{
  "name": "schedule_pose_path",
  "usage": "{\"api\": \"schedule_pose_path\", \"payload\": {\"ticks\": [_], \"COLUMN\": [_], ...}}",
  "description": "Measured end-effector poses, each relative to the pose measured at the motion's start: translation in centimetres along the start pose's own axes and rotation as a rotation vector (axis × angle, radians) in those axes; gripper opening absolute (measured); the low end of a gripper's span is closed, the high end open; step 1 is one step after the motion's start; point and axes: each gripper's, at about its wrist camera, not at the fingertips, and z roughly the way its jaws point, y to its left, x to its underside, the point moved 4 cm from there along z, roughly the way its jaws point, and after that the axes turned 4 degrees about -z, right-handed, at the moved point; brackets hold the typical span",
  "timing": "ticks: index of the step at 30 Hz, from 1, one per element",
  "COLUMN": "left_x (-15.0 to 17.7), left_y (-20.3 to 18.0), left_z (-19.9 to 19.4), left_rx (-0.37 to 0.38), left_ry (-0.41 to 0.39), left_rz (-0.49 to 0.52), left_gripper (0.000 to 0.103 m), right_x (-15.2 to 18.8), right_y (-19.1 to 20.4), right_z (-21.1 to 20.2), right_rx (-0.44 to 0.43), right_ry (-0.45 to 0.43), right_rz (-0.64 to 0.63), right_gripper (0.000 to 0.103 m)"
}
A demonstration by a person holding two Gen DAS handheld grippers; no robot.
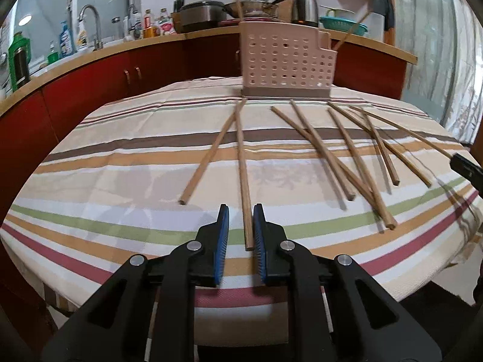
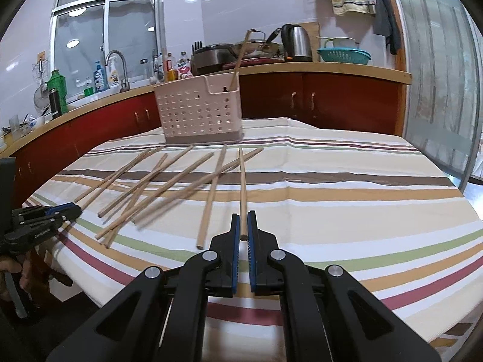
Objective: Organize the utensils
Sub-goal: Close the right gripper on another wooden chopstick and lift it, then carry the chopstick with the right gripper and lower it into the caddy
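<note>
Several wooden chopsticks [image 1: 332, 150] lie scattered on the striped tablecloth [image 1: 120, 181] in front of a pink perforated utensil holder [image 1: 286, 60], which has chopsticks standing in it. My left gripper [image 1: 241, 211] is open, its blue pads on either side of the near end of one chopstick [image 1: 243, 166] that lies on the cloth. My right gripper [image 2: 243, 218] is shut on the near end of another chopstick [image 2: 242, 187], which points toward the holder [image 2: 199, 111]. The left gripper shows in the right wrist view [image 2: 69, 209] at the table's left edge.
The table's edge curves close below both grippers. Behind it runs a red cabinet counter [image 2: 317, 69] with a sink tap [image 2: 117, 60], bottles, a kettle [image 2: 297, 42], pans and a teal colander [image 2: 344, 54]. A curtain [image 2: 437, 75] hangs at the right.
</note>
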Motion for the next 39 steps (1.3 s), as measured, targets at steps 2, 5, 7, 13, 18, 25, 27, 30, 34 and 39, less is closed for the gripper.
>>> {"api": "schedule_pose_path", "payload": {"ticks": [2,5,7,13,18,25,27,30,34,39], "left_x": [0.0,0.1,0.1,0.4,0.4,-0.8,-1.5,-3.1,-5.3,-7.9], "left_y": [0.2,0.2,0.3,-0.3,-0.2,0.6,0.9,1.4,1.8,2.5], "left_z": [0.0,-0.1,-0.1,-0.4,-0.5,-2.0,-2.9,-4.5,-6.4,-8.0], "left_rx": [-0.009,-0.017,-0.014,0.006,0.010,0.007,0.008,0.007,0.005,0.015], "left_ry": [0.000,-0.004,-0.007,-0.018,-0.016,-0.059,-0.083,-0.131,-0.191,-0.239], "left_rz": [-0.009,-0.011,-0.016,0.024,0.028,0.013,0.005,-0.006,-0.013,-0.038], "left_gripper": [0.020,0.023,0.023,0.007,0.007,0.007,0.007,0.007,0.007,0.007], "right_x": [0.2,0.5,0.7,0.6,0.4,-1.2,-2.1,-3.5,-5.3,-7.4], "right_y": [-0.2,-0.4,-0.5,-0.7,-0.6,-0.5,-0.5,-0.4,-0.2,-0.3], "right_z": [0.1,0.4,0.4,0.2,0.0,-1.3,-1.9,-2.9,-4.0,-4.8], "right_rx": [0.004,0.004,0.002,0.001,0.001,0.009,0.015,0.020,0.023,0.018], "right_ry": [0.006,0.015,0.018,0.010,0.005,-0.034,-0.056,-0.088,-0.127,-0.161], "right_rz": [0.005,0.016,0.020,0.024,0.025,0.017,0.008,0.001,-0.007,-0.013], "right_gripper": [0.006,0.006,0.006,0.006,0.006,0.006,0.006,0.006,0.006,0.006]}}
